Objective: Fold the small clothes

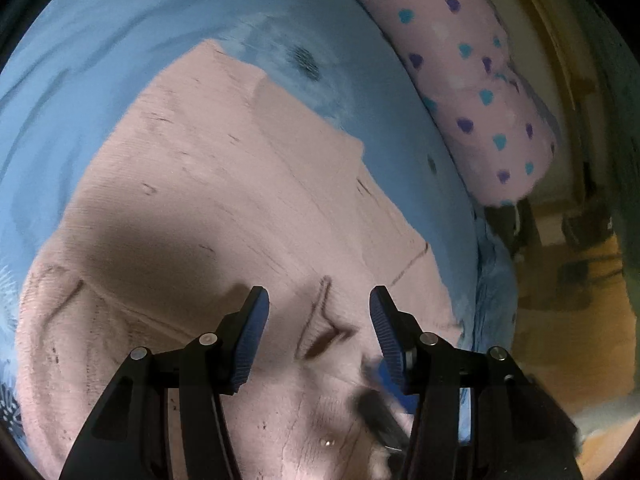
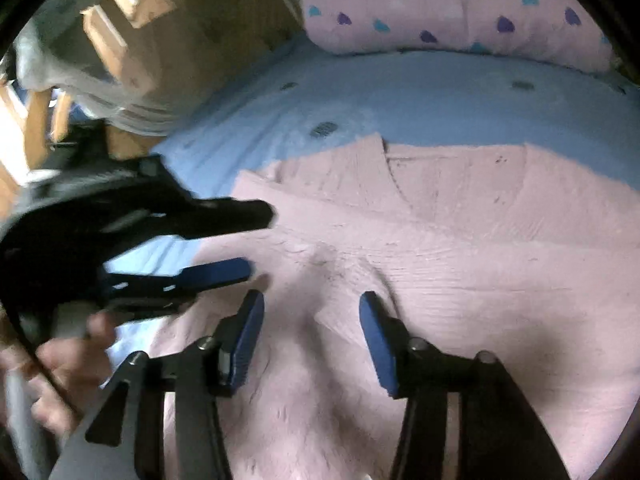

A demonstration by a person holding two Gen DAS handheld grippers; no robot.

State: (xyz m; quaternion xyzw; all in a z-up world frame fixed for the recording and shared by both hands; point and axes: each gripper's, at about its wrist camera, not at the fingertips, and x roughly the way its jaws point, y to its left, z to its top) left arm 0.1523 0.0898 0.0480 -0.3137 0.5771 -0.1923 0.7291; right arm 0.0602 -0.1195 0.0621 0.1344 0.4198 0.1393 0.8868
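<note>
Pink ribbed knit garment (image 2: pixel 420 248) spread flat on blue bed sheet (image 2: pixel 400 92), creased beneath both hand-held grippers, left hand-held gripper (image 1: pixel 319 312) and right hand-held gripper (image 2: pixel 311 316) each with jaws apart, gripping nothing.

Garment (image 2: pixel 400 248): lies on bedsheet (image 2: pixel 400 92), beneath your tongs.
Pillow (image 2: pixel 440 8): beyond garment, ahead of your tongs.

Blue bed sheet (image 2: pixel 440 92) is free betw. pink garment (image 2: pixel 440 248) and heart-print pillow (image 2: pixel 460 8) at far side; left gripper (image 2: pixel 256 240) blocks the left.
</note>
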